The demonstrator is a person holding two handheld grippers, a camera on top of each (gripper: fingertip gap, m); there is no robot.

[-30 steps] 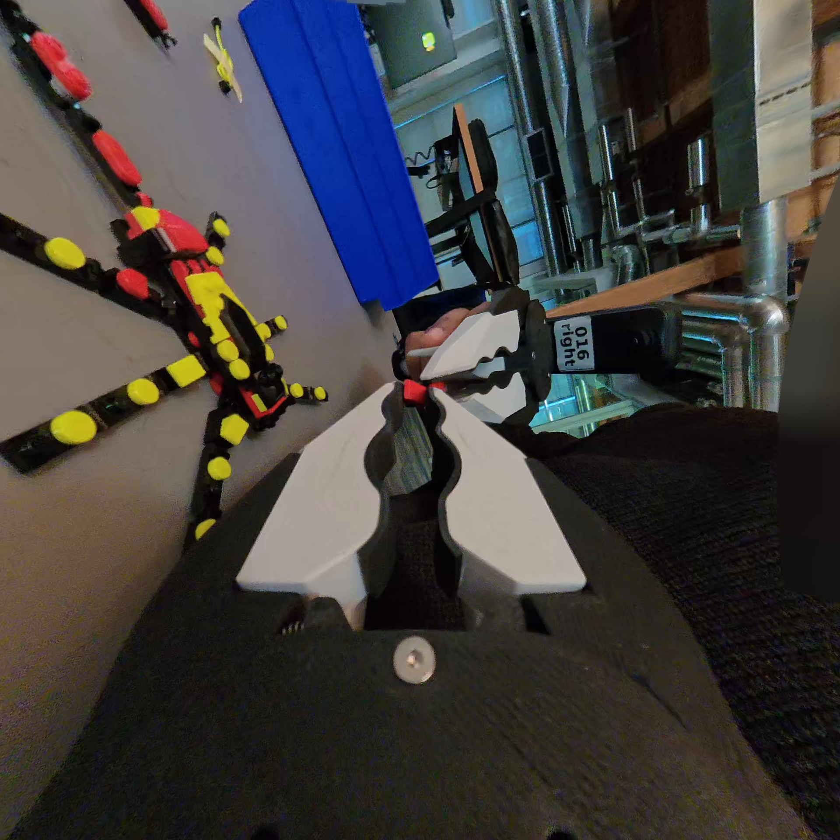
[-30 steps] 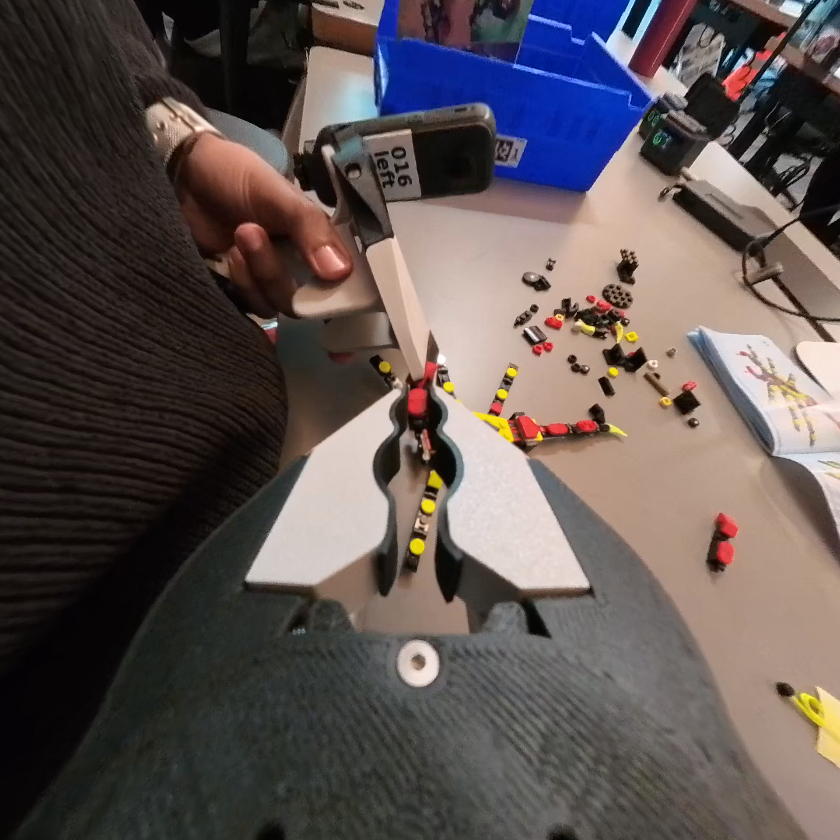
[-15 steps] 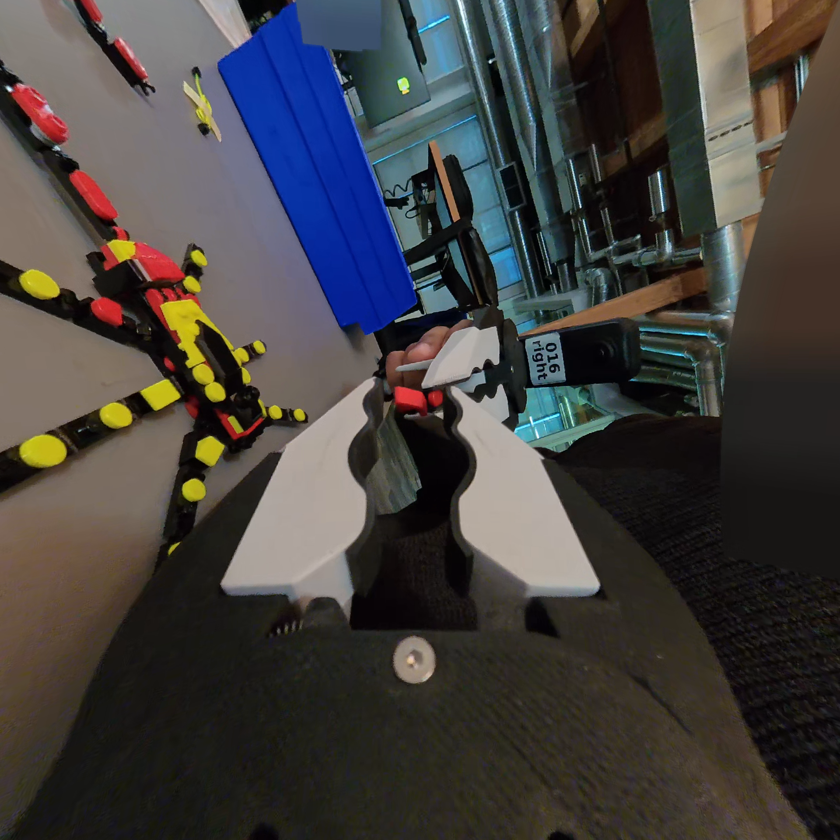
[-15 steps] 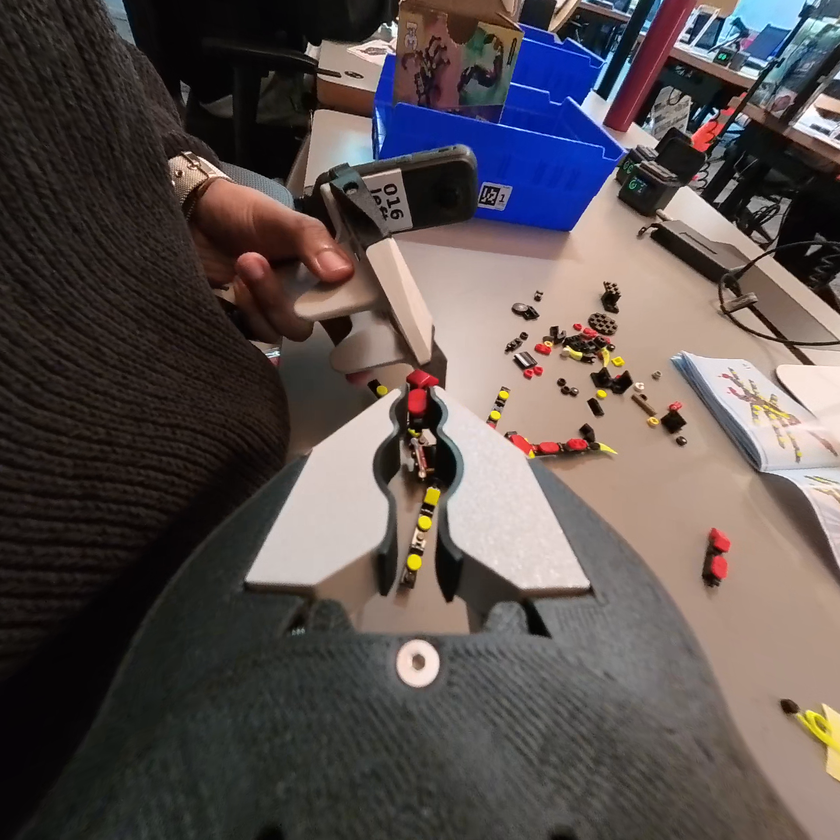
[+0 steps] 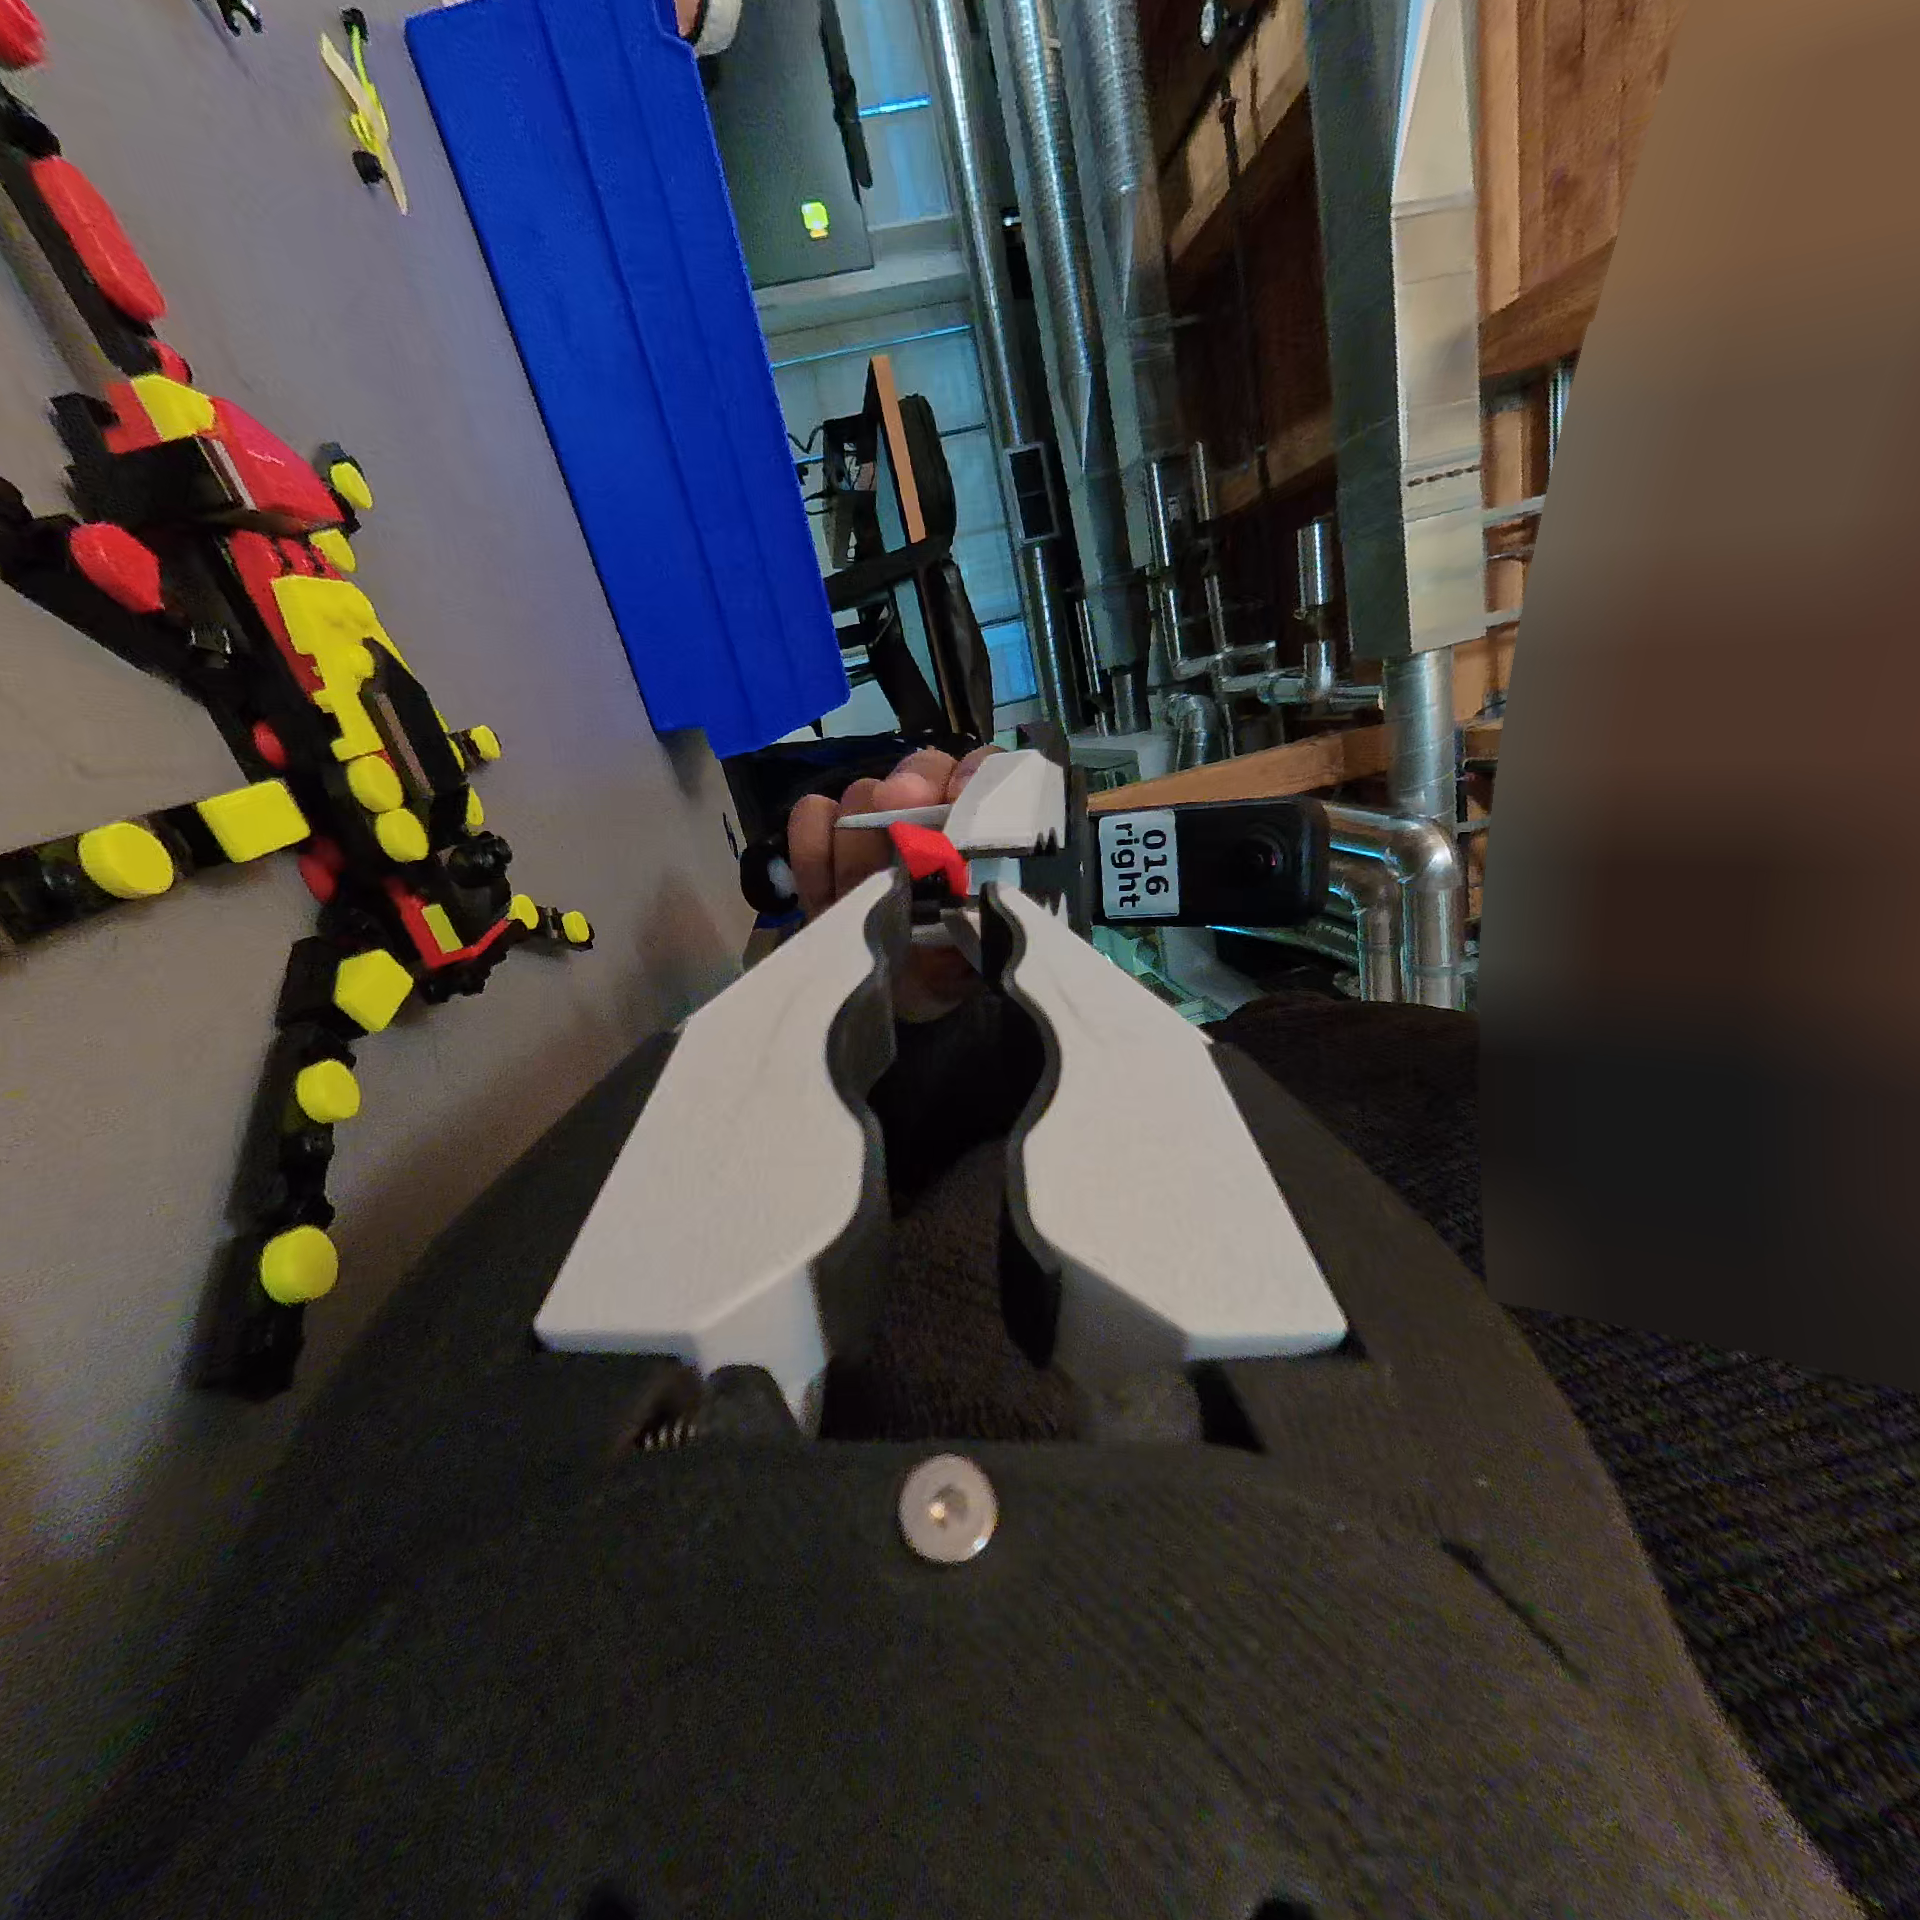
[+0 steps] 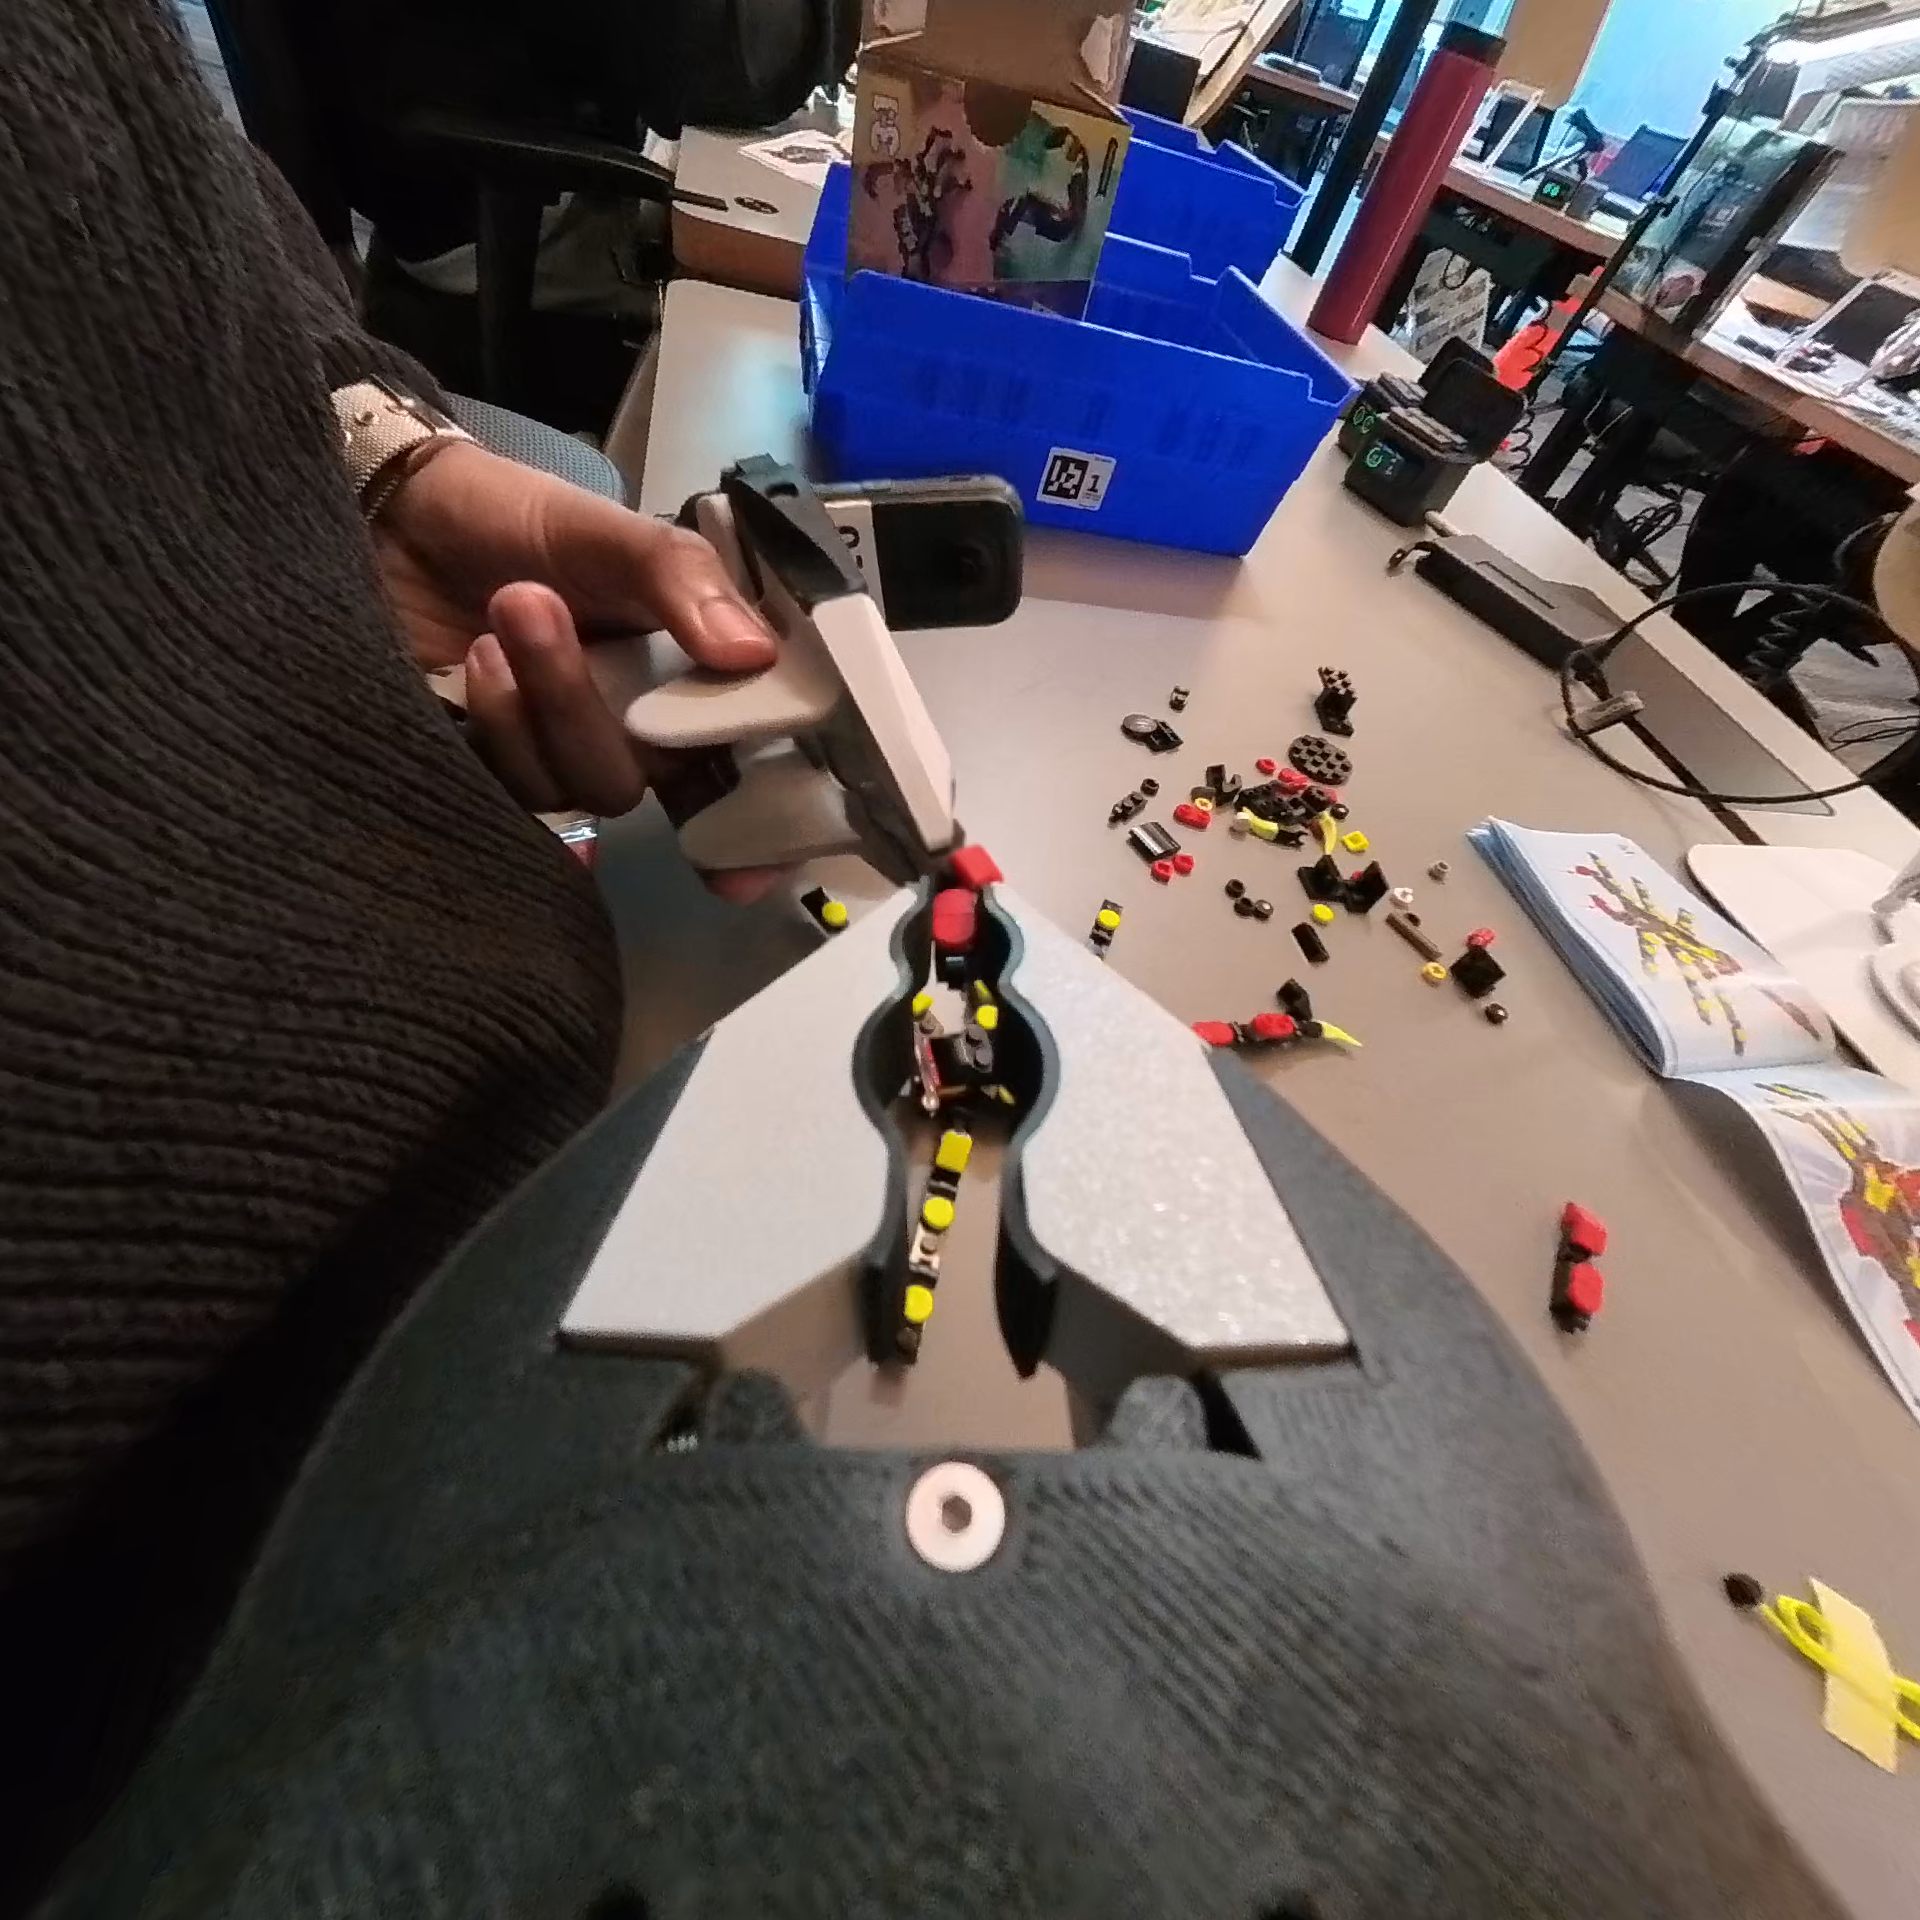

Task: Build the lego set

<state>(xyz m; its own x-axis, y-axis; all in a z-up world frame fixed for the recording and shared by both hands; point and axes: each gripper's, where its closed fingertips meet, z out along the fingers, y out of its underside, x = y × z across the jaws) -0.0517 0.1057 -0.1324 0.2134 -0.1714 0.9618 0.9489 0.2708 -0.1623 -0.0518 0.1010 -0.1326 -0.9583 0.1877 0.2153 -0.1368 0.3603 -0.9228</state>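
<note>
Above the grey surface (image 6: 1195, 623), close to the person's dark sweater, a small red-and-black lego piece (image 6: 954, 920) is clamped at the very tips of the right tongs (image 6: 956, 914), whose jaws are drawn together on it. The left tongs (image 5: 940, 904) meet it tip to tip; their jaws stand nearly together around the piece's far end (image 5: 928, 852), but whether they actually press on it cannot be told.

The half-built red, yellow and black lego model (image 5: 312, 665) lies on the surface below and to the side, with loose parts (image 6: 1278, 821) scattered further out beside the open instruction booklet (image 6: 1642, 966) and the blue bin (image 6: 1039, 416).

The grip is judged to be shallow: only the tips bear on a very small part. If both tongs pull or twist at once, the piece could be snapped apart, or flicked out and lost in the lap or among the loose parts. If one pair is released before the other is seated, a drop onto the model could knock studs loose.
</note>
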